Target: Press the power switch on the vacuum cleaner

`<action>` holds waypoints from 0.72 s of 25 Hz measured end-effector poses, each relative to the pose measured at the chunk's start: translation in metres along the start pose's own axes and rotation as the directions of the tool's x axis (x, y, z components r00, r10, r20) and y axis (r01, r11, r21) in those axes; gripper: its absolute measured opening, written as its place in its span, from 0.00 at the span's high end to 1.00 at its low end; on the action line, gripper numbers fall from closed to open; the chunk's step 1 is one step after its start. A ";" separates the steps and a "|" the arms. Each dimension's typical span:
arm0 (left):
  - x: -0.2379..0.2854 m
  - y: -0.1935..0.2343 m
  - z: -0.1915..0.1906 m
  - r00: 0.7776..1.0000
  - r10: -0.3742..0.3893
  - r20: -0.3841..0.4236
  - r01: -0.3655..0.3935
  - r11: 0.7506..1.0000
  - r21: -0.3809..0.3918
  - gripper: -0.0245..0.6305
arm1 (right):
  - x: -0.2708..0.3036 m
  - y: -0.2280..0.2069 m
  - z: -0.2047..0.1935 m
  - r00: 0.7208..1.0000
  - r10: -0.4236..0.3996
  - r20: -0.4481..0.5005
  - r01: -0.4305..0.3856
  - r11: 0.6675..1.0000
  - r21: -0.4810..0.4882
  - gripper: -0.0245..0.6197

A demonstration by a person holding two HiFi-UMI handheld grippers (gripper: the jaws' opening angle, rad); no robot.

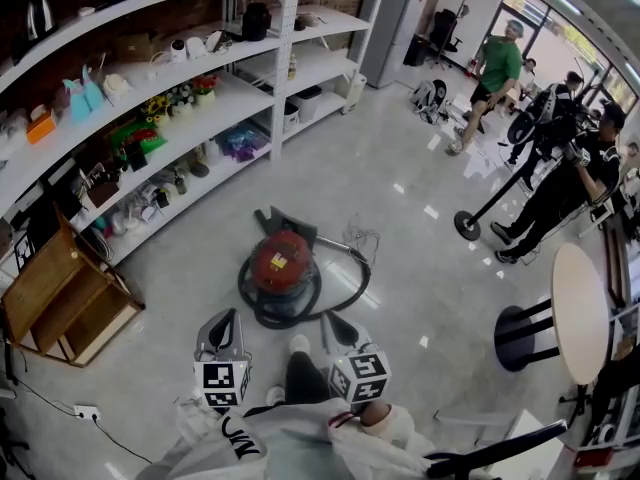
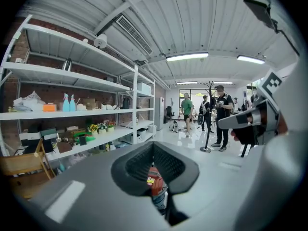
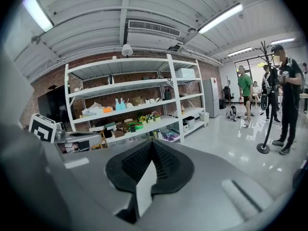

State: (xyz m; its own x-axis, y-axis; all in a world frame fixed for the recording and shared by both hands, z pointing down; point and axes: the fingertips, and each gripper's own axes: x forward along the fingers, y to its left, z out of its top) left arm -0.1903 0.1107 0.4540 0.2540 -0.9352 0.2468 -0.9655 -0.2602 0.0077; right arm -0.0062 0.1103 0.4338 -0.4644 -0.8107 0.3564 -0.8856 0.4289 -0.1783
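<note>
Red and domed, the vacuum cleaner (image 1: 282,261) sits on the pale glossy floor (image 1: 400,218) just below the middle of the head view, with its black hose (image 1: 262,311) looped round its body. We cannot pick out its power switch from here.

Both tongs hang in the lower middle of that view, pointing up the frame toward the machine and clear of it. The left gripper (image 1: 229,315) is lower left of the vacuum cleaner and the right gripper (image 1: 331,318) lower right, near the hose loop.

In the left gripper view we see the left gripper (image 2: 153,145) with its jaw tips pressed together and nothing clamped. A slice of the red vacuum cleaner (image 2: 153,179) shows through the slit behind the tips. In the right gripper view the right gripper (image 3: 152,142) is likewise closed at the tips and empty, with only bright floor in the slit.

White shelving (image 1: 290,78) runs along the upper left. A wooden crate (image 1: 60,298) stands at the left edge, a round table (image 1: 580,313) at the right, and people (image 1: 495,68) at the upper right.
</note>
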 end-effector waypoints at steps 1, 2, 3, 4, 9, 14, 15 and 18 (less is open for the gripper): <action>0.002 0.001 0.000 1.000 0.002 -0.002 -0.002 1.000 0.000 0.96 | 0.002 -0.001 0.000 1.000 0.000 -0.001 0.000 1.000 0.000 0.96; 0.004 0.001 0.000 1.000 0.003 -0.004 -0.003 1.000 0.000 0.96 | 0.004 -0.003 0.000 1.000 0.000 -0.003 0.000 1.000 0.000 0.96; 0.006 0.002 -0.001 1.000 0.004 -0.005 -0.004 1.000 0.000 0.96 | 0.006 -0.005 0.000 1.000 -0.001 -0.004 0.001 1.000 0.002 0.96; 0.009 0.002 -0.002 1.000 0.005 -0.007 -0.005 1.000 0.000 0.96 | 0.009 -0.007 -0.001 1.000 -0.002 -0.005 0.002 1.000 0.004 0.96; 0.024 0.004 0.001 1.000 0.008 -0.011 -0.008 1.000 0.007 0.96 | 0.023 -0.017 0.005 1.000 -0.002 0.000 0.002 1.000 0.009 0.96; 0.043 0.010 0.003 0.999 0.018 -0.030 -0.017 1.000 0.010 0.96 | 0.043 -0.029 0.012 1.000 -0.001 -0.002 0.001 1.000 0.009 0.96; 0.048 0.012 0.005 0.999 0.017 -0.029 -0.017 1.000 0.013 0.96 | 0.047 -0.031 0.014 1.000 -0.002 -0.001 0.002 1.000 0.008 0.96; 0.063 0.016 0.010 0.999 0.020 -0.031 -0.020 1.000 0.016 0.96 | 0.061 -0.039 0.020 1.000 0.001 -0.005 -0.001 1.000 0.014 0.96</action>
State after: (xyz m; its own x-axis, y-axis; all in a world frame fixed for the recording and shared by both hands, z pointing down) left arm -0.1894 0.0449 0.4600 0.2328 -0.9323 0.2767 -0.9693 -0.2457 -0.0127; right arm -0.0005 0.0364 0.4443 -0.4654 -0.8082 0.3609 -0.8851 0.4241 -0.1915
